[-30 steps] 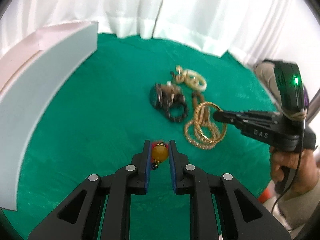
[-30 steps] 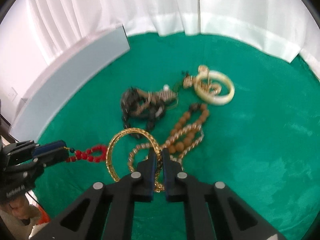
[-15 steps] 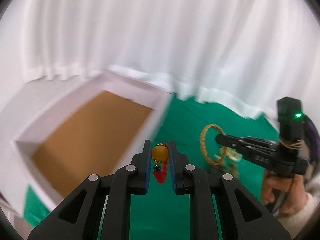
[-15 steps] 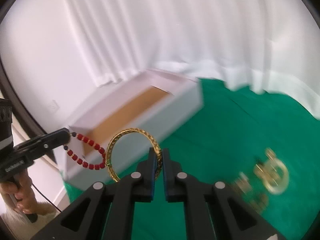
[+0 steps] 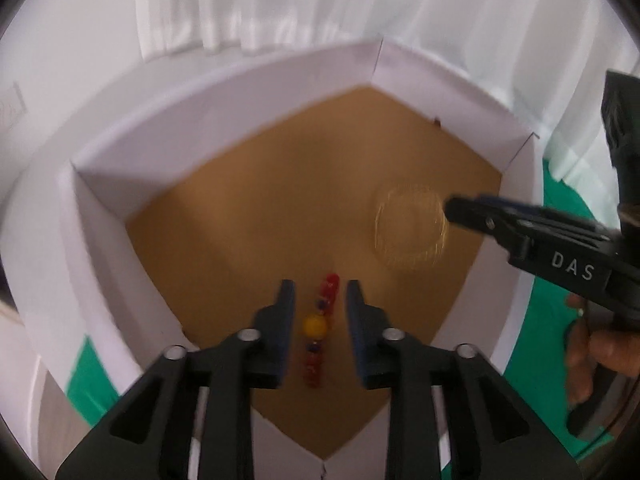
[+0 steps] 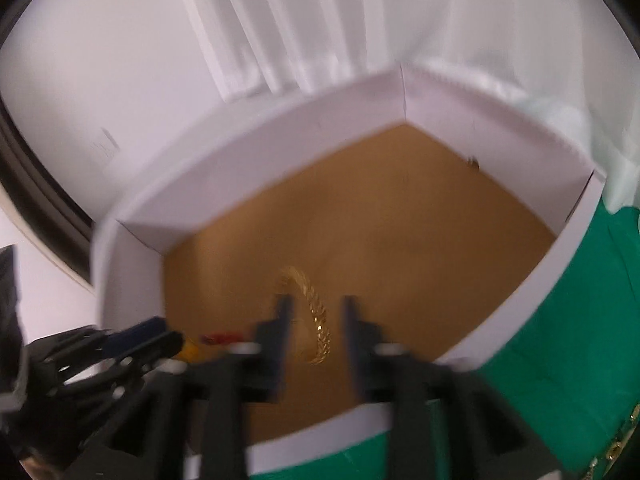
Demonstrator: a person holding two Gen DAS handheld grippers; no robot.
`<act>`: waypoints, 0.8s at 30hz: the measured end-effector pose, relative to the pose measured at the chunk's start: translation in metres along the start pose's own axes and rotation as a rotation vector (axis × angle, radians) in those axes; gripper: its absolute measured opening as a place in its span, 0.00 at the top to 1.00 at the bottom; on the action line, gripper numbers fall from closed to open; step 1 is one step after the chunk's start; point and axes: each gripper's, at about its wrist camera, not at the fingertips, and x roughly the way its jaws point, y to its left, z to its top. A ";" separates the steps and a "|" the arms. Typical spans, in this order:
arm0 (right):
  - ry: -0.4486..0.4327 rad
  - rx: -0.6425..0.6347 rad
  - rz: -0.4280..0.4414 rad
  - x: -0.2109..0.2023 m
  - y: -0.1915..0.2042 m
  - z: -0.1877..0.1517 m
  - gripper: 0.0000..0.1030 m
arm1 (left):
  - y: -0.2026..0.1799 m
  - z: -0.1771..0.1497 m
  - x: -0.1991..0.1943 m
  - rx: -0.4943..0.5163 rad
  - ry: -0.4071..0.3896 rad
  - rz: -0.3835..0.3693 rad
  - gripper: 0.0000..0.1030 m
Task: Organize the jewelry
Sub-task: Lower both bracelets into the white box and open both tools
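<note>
Both tongs, left (image 5: 320, 304) and right (image 6: 316, 316), gaped empty over the box (image 5: 96, 208); the gold bangle (image 6: 316, 320) (blurred) might bounce out.

We see a white curtain (image 5: 304, 4) hanging in soft vertical folds; its lower hem reaches the green cloth (image 6: 580, 332) that covers the table surface. To the left of the curtain there is a plain white wall (image 5: 60, 52), and beside that a dark frame edge (image 6: 44, 184). The light is even and bright, without hard shadows.
</note>
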 end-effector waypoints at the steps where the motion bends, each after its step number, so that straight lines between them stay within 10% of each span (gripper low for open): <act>1: -0.015 -0.027 -0.018 0.003 0.003 0.000 0.56 | -0.001 -0.002 0.000 -0.001 0.013 -0.008 0.62; 8: 0.035 -0.123 -0.090 0.005 0.009 -0.009 0.56 | -0.025 -0.016 0.008 0.101 0.121 0.126 0.50; 19: 0.029 -0.061 -0.003 -0.045 -0.011 -0.061 0.58 | -0.046 -0.067 -0.026 0.130 0.101 0.088 0.50; 24: -0.039 -0.021 0.014 -0.074 -0.014 -0.082 0.55 | -0.050 -0.078 -0.036 0.146 0.039 0.093 0.30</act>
